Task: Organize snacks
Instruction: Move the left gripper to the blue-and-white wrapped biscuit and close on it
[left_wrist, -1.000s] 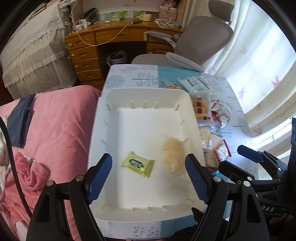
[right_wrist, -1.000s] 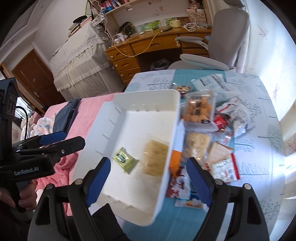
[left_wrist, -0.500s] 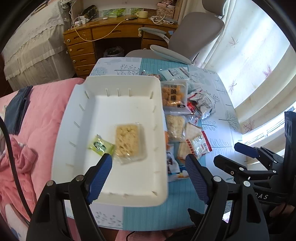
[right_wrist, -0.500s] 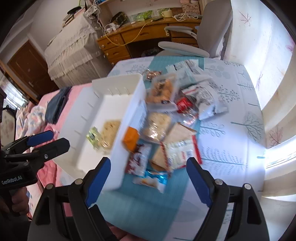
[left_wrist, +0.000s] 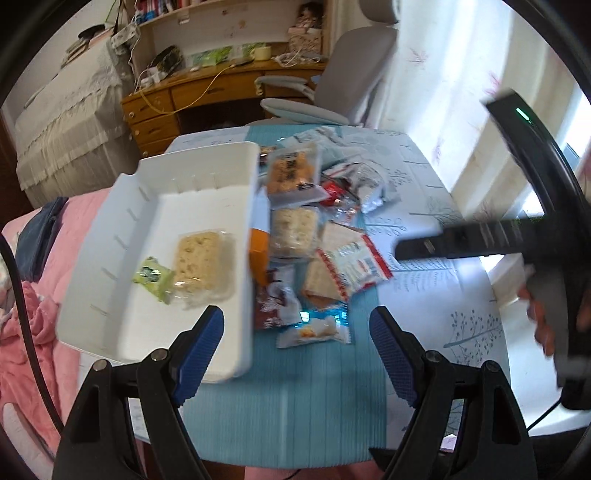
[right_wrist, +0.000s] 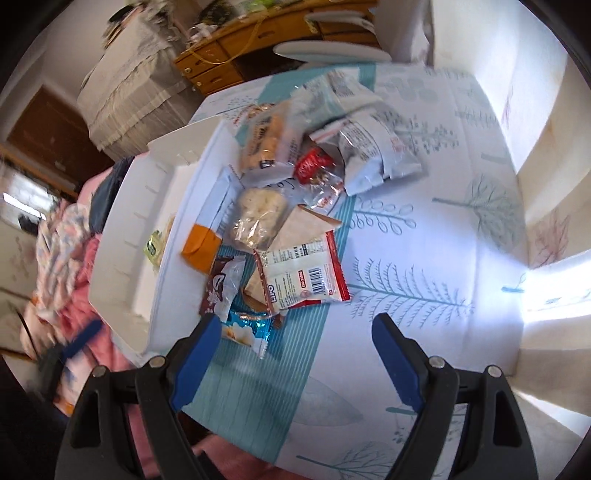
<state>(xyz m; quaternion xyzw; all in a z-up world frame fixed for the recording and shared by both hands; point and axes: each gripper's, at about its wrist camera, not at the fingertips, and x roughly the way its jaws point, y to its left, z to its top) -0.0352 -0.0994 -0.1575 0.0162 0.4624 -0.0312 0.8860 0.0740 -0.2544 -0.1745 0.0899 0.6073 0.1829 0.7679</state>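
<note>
White tray (left_wrist: 192, 177) runs lengthwise away beside snacks (left_wrist: 314, 236).

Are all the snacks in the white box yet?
Not yet. Two are in the white plastic bin: a small green packet and a clear-wrapped yellow cake. Both grippers are open, holding nothing. The pile of snack packets on the table remains.

- One white tray (left_wrist: 192, 173).
- Two snacks inside it: one small green packet (left_wrist: 153, 274) and one clear-wrapped rice cake (left_wrist: 203, 263).
- A heap of snack packets (left_wrist: 317, 236) beside the tray; roughly ten, exact number unclear.
- One table (left_wrist: 443, 302).
- One office chair (left_wrist: 347, 85).
- One wooden desk (left_wrist: 207, 92).
</note>
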